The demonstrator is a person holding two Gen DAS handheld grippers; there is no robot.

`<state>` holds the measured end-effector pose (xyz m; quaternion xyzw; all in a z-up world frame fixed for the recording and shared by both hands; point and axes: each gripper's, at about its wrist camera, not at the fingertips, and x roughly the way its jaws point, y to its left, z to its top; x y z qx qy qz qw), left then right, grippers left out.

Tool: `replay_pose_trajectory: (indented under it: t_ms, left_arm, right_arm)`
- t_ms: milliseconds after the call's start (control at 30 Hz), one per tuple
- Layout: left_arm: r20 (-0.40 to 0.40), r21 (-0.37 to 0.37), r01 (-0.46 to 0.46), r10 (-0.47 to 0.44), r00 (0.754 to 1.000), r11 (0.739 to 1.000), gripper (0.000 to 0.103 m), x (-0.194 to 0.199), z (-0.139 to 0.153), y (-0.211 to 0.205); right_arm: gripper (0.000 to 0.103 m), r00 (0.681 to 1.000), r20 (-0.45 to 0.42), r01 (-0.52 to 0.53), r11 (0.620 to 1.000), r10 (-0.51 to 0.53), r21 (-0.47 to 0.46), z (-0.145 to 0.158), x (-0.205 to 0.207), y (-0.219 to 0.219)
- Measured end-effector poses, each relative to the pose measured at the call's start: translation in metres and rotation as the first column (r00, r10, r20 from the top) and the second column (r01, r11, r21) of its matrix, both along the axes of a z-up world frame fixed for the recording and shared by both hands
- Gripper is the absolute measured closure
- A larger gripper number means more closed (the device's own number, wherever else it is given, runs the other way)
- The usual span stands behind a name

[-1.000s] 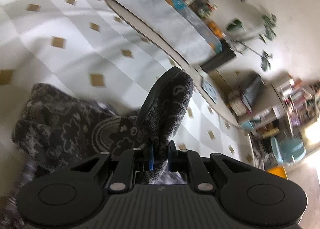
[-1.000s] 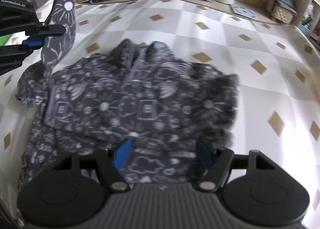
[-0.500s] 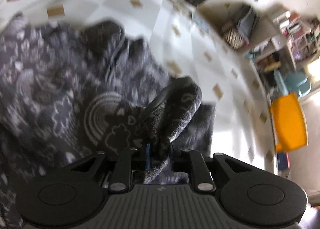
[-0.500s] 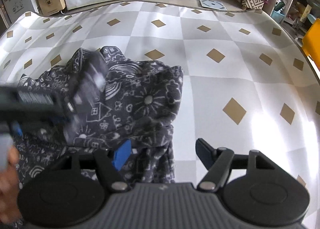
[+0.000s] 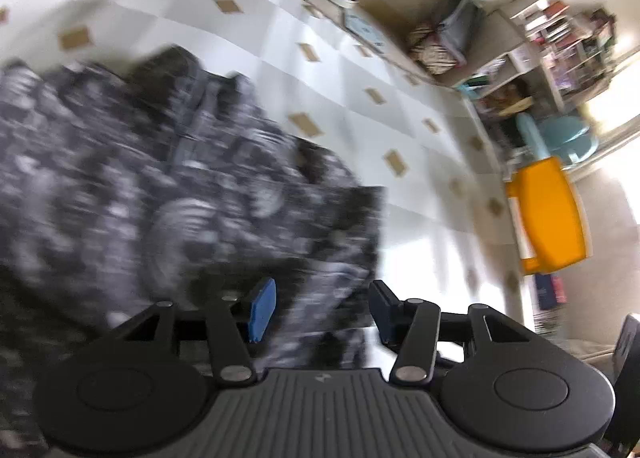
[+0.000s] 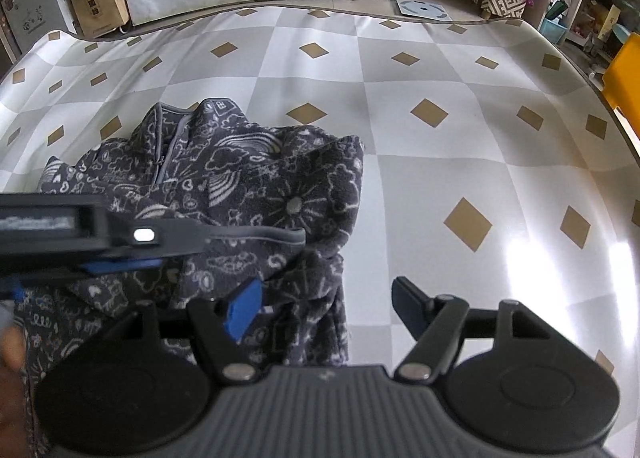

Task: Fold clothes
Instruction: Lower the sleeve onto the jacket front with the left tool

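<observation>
Covering pretty much the whole surface is a checkered mat (image 6: pixel 400 117), white and grey squares with little tan diamonds on it. Next biggest thing is the dark grey fleece jacket (image 6: pixel 256 193), printed all over with white doodles like rainbows, clouds and hearts. It's lying on the left half of the mat, bunched up, with a grey-trimmed edge folded across the top of the pile and the zipper collar pointing toward the far side. The left wrist view of it is really smeared, so no detail there, just dark patterned fabric (image 5: pixel 160 185) filling the left of the frame.

The right gripper (image 6: pixel 326 308) sits at the jacket's near right edge with its 2 fingers spread wide, nothing between them, blue pad on the left finger over the fabric and the other one over bare mat. The left gripper (image 5: pixel 320 310) is also spread wide with nothing pinched, hanging right over the fleece. From the right wrist view you can see it reaching in from the left side (image 6: pixel 120 258), just above the folded trim.

Off past the mat's right edge there's an orange bin (image 5: pixel 548 213).
</observation>
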<state>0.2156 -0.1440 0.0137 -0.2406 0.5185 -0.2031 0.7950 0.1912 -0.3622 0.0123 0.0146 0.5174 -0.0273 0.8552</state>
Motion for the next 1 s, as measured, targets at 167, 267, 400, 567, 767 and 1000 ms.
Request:
replay_pose_trajectory:
  t_ms: [167,267,400,567,767,1000]
  left_arm:
    - [0.01,0.061,-0.058,0.058,0.998,0.996,0.052,-0.01,0.003,0.048]
    - [0.009,0.098,-0.103,0.102,0.995,0.99,0.052,-0.014,0.0,0.079]
    - [0.005,0.143,-0.192,0.194,0.981,0.971,0.051,-0.019,-0.009,0.121]
    - [-0.055,0.088,-0.313,0.319,0.946,0.946,0.047,-0.014,-0.023,0.158]
    - [-0.064,0.078,-0.404,0.409,0.91,0.911,0.047,-0.002,-0.029,0.178]
    - [-0.115,0.03,-0.442,0.442,0.89,0.897,0.046,0.005,-0.031,0.183]
  right_arm:
    - [0.033,0.999,0.014,0.03,0.998,-0.03,0.047,0.002,0.001,-0.004]
    - [0.033,0.998,0.036,0.042,0.997,-0.044,0.064,0.002,0.002,-0.003]
    - [0.033,0.997,0.046,0.064,0.993,-0.068,0.101,0.0,0.006,0.0]
    - [0.032,0.997,0.059,0.033,0.99,-0.042,0.134,0.001,0.011,0.015]
    - [0.032,0.998,0.063,-0.003,0.995,-0.004,0.101,-0.004,0.021,0.036]
    - [0.032,0.999,0.039,-0.013,0.999,0.012,0.038,-0.018,0.033,0.049]
